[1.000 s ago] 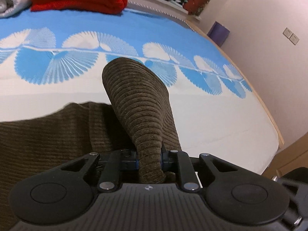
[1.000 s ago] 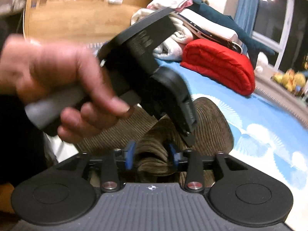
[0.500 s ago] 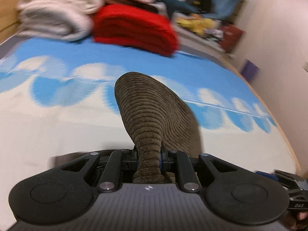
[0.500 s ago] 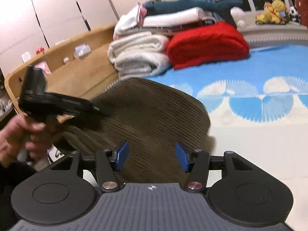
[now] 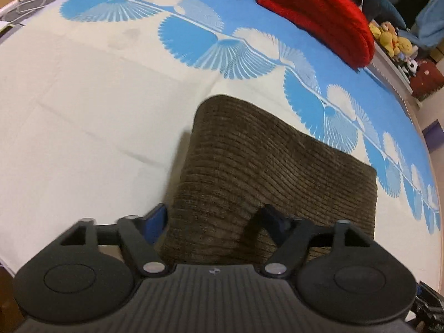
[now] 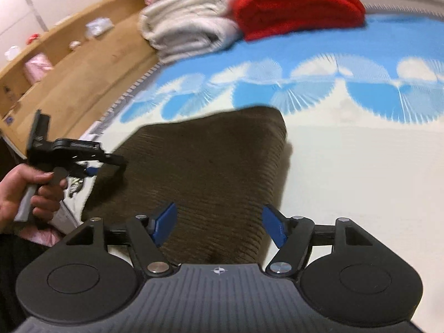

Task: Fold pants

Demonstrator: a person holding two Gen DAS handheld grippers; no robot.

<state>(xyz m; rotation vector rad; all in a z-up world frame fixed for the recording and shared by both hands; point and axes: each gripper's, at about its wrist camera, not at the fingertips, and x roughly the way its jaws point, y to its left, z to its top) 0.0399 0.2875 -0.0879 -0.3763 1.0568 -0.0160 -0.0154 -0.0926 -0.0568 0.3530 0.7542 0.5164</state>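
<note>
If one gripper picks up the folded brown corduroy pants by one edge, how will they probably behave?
The brown corduroy pants would probably sag and unfold: the top layer already bulges over the bedspread. The ribbed cloth looks thick, so likely heavy for clothing, and unlikely to slip from the pads.

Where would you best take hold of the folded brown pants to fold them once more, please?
Grip the pants at their far folded edge, near the corners, coming in from the far side and low along the bedspread. They lie flat, and that thick edge stands slightly proud.

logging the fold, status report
Left gripper and right gripper just opened, nothing pinched. Brown corduroy pants folded on bed. Nothing in the way.
</note>
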